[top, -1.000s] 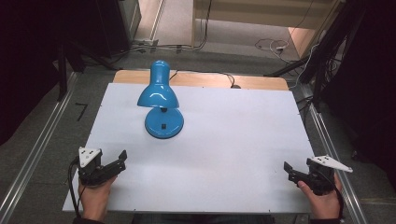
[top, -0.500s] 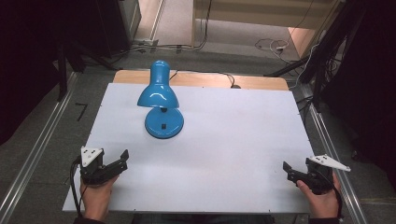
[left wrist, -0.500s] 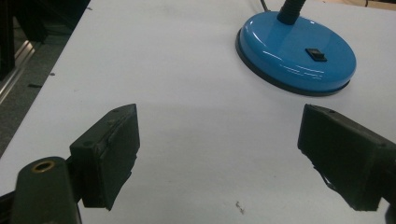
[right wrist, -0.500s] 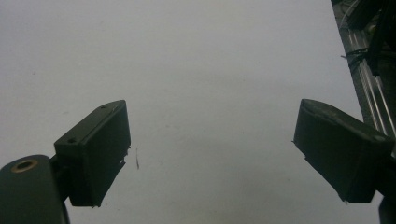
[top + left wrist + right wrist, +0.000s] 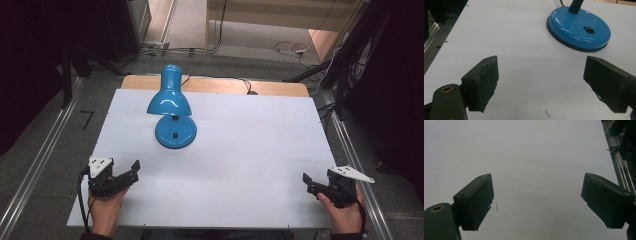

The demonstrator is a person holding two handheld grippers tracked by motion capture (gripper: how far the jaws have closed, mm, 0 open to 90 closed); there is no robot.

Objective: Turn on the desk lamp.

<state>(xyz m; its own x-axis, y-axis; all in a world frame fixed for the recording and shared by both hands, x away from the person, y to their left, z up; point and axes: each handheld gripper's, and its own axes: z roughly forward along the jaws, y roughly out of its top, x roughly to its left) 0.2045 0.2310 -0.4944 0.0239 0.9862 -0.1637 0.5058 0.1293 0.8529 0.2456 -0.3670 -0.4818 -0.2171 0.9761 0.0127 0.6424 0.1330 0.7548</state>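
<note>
A blue desk lamp (image 5: 169,103) stands on the white table (image 5: 250,140), left of centre toward the back, its shade bent down over its round base (image 5: 175,133). In the left gripper view the base (image 5: 579,30) lies ahead and to the right, with a small black switch (image 5: 589,29) on top. My left gripper (image 5: 132,171) rests near the front left corner, open and holding nothing (image 5: 541,80). Near the front right corner my right gripper (image 5: 307,183) is also open, with bare table between its jaws (image 5: 536,197).
A wooden strip (image 5: 215,85) runs along the table's far edge, and the lamp's cable (image 5: 240,82) trails over it. Metal rails (image 5: 40,165) flank the table on both sides. Dark stands and cables (image 5: 350,60) are at the back right.
</note>
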